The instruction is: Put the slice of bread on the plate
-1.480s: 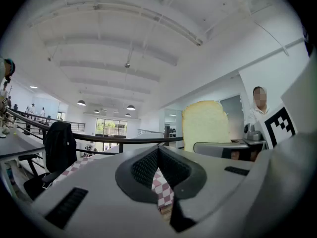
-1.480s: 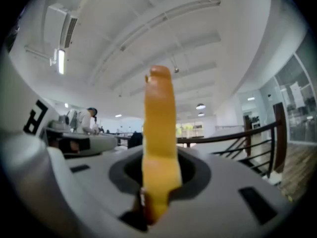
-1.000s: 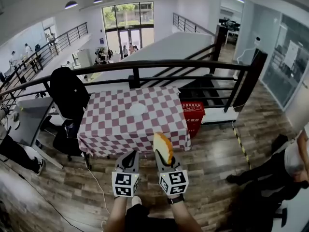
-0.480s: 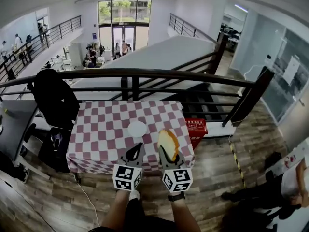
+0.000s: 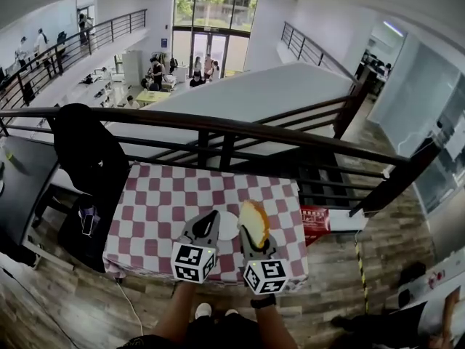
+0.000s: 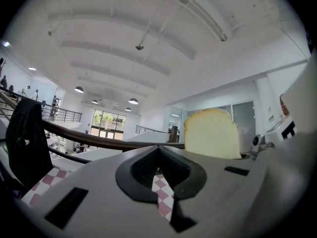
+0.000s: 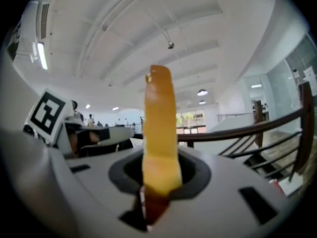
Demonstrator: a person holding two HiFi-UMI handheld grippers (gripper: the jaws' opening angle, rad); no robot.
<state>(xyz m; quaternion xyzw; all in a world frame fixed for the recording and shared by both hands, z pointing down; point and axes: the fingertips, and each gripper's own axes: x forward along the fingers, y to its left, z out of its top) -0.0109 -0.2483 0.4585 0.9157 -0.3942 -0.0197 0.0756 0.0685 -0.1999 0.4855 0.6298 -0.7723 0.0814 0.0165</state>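
A table with a red-and-white checked cloth (image 5: 174,202) stands just ahead in the head view. A small white plate (image 5: 227,227) lies near its front edge and shows partly between my two grippers. My right gripper (image 5: 254,243) is shut on the slice of bread (image 5: 253,222), which stands upright with its golden crust edge on in the right gripper view (image 7: 159,133). My left gripper (image 5: 208,217) is shut with nothing in it, level beside the right one. In the left gripper view the bread (image 6: 212,134) appears at right, past the jaws (image 6: 159,166).
A black jacket hangs on a chair (image 5: 87,155) left of the table. A dark railing (image 5: 218,126) runs behind it, with a drop to a lower floor beyond. A red box (image 5: 314,221) sits on the floor at the right, a dark desk (image 5: 18,187) at the left.
Both grippers have come forward to the table together, bread still held. The plate, earlier ahead of them, now lies between their tips.
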